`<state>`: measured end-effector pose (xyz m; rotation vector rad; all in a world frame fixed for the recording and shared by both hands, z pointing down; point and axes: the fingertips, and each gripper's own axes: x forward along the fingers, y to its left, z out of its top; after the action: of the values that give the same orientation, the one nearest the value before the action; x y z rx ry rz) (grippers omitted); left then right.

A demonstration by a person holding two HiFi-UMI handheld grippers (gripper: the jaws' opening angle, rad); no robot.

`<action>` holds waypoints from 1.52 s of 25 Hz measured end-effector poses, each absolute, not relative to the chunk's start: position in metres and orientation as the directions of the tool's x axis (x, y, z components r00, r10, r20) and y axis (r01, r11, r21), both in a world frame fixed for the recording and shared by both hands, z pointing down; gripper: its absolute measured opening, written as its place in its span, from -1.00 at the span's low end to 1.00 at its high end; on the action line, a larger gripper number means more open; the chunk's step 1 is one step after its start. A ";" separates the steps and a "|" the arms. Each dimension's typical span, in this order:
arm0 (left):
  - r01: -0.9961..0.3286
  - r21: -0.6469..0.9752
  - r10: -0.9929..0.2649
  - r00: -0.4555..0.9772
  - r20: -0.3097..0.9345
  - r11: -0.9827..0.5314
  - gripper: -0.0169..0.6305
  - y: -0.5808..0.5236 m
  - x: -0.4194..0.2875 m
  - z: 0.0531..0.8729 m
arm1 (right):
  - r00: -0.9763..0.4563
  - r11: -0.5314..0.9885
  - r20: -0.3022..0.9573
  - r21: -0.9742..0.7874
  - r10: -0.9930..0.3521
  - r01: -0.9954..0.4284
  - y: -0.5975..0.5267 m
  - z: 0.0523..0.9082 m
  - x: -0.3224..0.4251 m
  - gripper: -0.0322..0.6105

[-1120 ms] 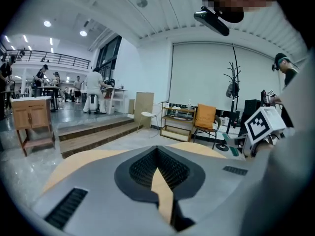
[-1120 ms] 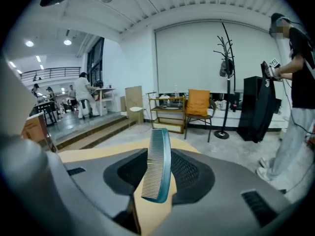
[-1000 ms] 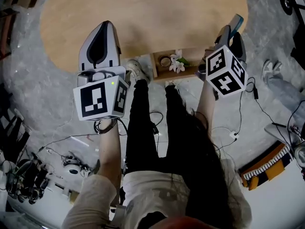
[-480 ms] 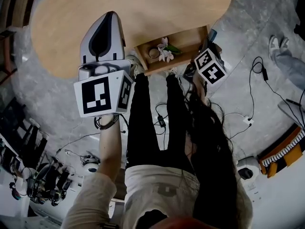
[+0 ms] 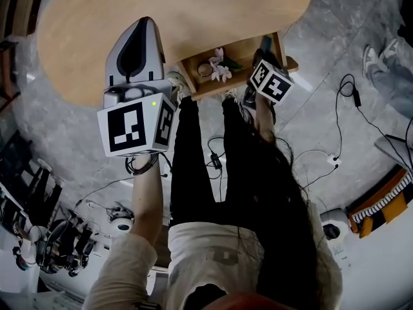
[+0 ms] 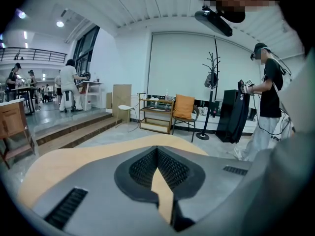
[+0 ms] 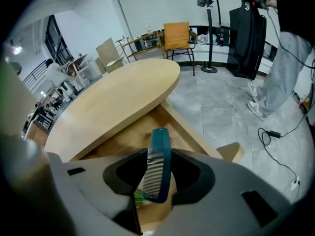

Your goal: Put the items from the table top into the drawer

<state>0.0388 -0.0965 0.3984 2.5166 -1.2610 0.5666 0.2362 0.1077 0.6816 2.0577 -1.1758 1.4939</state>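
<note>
While the drawer (image 5: 240, 51) stands pulled out from under the round table top (image 5: 193, 8), the head view shows the right gripper (image 5: 264, 47) over the drawer's right-hand end. It points steeply down, with a teal comb (image 5: 265, 42) at its tip. A white flower (image 5: 219, 66) and a small round item (image 5: 205, 70) already lie in the drawer's left part. The left gripper (image 5: 143, 26) is held over the table top, well apart from the drawer, presumably to stay clear of the working hand.

Left gripper view: the jaws meet at their tips with nothing between them, and only the table top (image 6: 69, 163) shows beyond. This hand is judged idle.

Right gripper view: the jaws are clenched on the comb (image 7: 159, 156), gripped near one end so that most of its length projects past the tips, teeth to the left. Beyond it lie the drawer's wooden bottom and side rail (image 7: 189, 132). The comb therefore sits above the drawer's interior and does not appear to rest in it yet. Holding it by one end leaves its length free to be laid down. The step in hand is judged to be the placing, with release outstanding. A green scrap shows below the comb and cannot be identified.
</note>
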 end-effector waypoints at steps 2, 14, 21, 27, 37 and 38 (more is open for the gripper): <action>-0.810 0.065 -0.704 0.543 0.458 -0.582 -0.93 -0.098 0.037 0.398 | 0.104 -0.606 0.906 -0.185 -0.409 -0.773 0.105 0.686 0.235 -0.42; -0.824 0.067 -0.722 0.530 0.445 -0.563 -0.93 -0.103 0.023 0.396 | 0.174 -0.638 0.921 -0.098 -0.349 -0.764 0.103 0.690 0.238 -0.35; -0.839 0.082 -0.742 0.518 0.426 -0.538 -0.93 -0.103 0.011 0.390 | 0.284 -0.641 0.869 -0.048 -0.405 -0.766 0.083 0.651 0.251 -0.88; -0.857 0.095 -0.788 0.505 0.353 -0.506 -0.93 -0.102 -0.001 0.319 | 0.340 -0.542 0.693 -0.087 -0.636 -0.836 0.010 0.502 0.273 -0.89; -0.879 0.069 -0.863 0.476 0.168 -0.471 -0.93 -0.088 -0.006 0.130 | 0.152 -0.174 0.202 -0.098 -0.968 -0.980 -0.073 0.144 0.208 -0.89; -0.882 0.064 -0.869 0.471 0.151 -0.466 -0.93 -0.079 -0.008 0.110 | 0.118 -0.134 0.166 -0.088 -0.979 -0.987 -0.068 0.115 0.195 -0.89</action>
<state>-0.0078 -0.0793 0.1100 2.5776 -1.5444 0.1465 0.1951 -0.0676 0.1150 2.3159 -2.0376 0.2854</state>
